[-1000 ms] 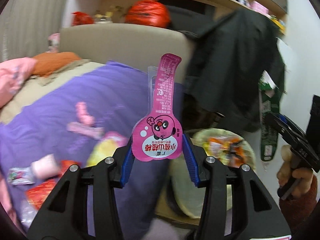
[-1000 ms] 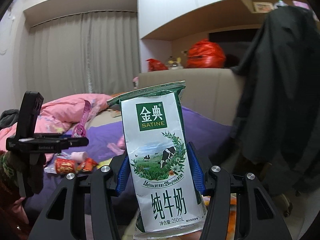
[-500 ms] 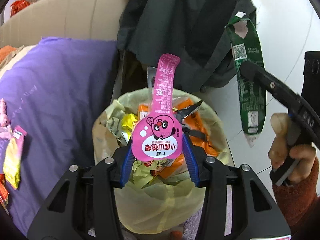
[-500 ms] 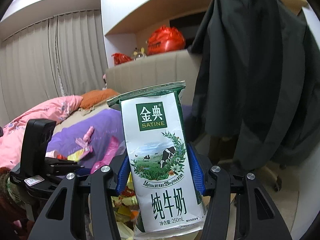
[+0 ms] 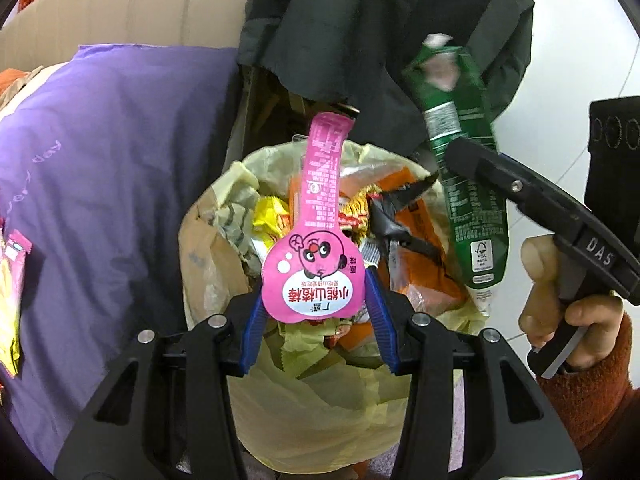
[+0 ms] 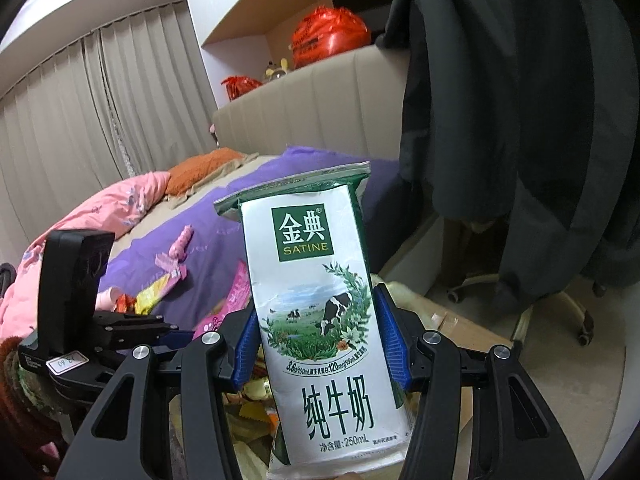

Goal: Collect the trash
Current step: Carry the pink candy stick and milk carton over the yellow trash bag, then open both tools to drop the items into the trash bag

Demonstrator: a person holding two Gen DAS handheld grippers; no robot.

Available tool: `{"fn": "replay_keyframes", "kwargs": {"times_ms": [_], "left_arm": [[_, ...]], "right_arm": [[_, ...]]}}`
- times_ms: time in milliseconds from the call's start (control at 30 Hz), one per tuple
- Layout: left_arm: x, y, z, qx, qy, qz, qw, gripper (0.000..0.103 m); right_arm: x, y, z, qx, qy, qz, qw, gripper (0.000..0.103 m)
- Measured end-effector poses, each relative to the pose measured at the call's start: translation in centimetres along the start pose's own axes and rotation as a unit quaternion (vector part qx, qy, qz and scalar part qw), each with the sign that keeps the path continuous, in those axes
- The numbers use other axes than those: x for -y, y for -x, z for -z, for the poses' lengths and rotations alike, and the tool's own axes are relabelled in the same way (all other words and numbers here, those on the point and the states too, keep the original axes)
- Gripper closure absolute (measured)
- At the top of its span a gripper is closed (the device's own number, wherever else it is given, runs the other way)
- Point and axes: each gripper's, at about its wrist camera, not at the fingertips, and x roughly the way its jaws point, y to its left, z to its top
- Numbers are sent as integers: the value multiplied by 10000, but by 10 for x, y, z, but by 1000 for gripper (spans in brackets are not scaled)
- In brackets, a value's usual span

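- The left gripper (image 5: 314, 312) has its blue-padded jaws clamped on the round lower part of a pink, spoon-shaped plastic snack wrapper (image 5: 316, 256) printed with a cartoon face; the wrapper's long neck stands up beyond the fingertips.
- Directly below and ahead of that gripper sits a bin lined with a pale yellow plastic bag (image 5: 320, 412), filled with orange, yellow and red wrappers.
- To the left gripper's left lies a purple bed cover (image 5: 112, 168); a dark coat (image 5: 380, 28) hangs beyond the bin.
- The right gripper (image 6: 320, 338) grips a flattened white-and-green milk carton (image 6: 320, 312) by its sides, the carton standing upright between the blue pads.
- From the left gripper, the carton's green back (image 5: 464, 168) shows up and to the right, over the bin's right rim, with the person's right hand (image 5: 560, 304) on the handle.
- Loose wrappers (image 6: 160, 288) lie on the cover, to the right gripper's left.
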Motion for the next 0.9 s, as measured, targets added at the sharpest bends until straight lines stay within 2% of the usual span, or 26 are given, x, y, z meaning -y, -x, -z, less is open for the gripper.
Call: {"fn": "replay_keyframes", "kwargs": {"times_ms": [167, 333, 433, 467, 533, 567, 667, 900], "left_arm": [[-1, -8, -1, -49, -1, 55, 10000, 60], [1, -2, 3, -39, -110, 86, 9999, 60], [-1, 4, 7, 17, -99, 202, 9997, 54], [-1, 5, 7, 37, -69, 223, 9997, 47], [-5, 10, 8, 90, 48, 298, 9995, 41], [-8, 14, 8, 117, 108, 319, 9994, 40], [-14, 27, 11, 248, 238, 271, 9990, 36], [-36, 69, 19, 720, 543, 71, 9959, 36]], "right_arm": [[1, -10, 13, -294, -155, -73, 9994, 53], [-3, -9, 17, -322, -100, -22, 9994, 53], [-6, -8, 16, -318, -110, -55, 9994, 53], [-7, -7, 15, -311, -109, -66, 9994, 53], [-10, -6, 13, -258, -109, -61, 9996, 49], [-11, -6, 12, -246, -100, -49, 9996, 43], [-15, -1, 8, -163, -52, 80, 9998, 42], [-28, 6, -1, -95, 13, 258, 9996, 42]]}}
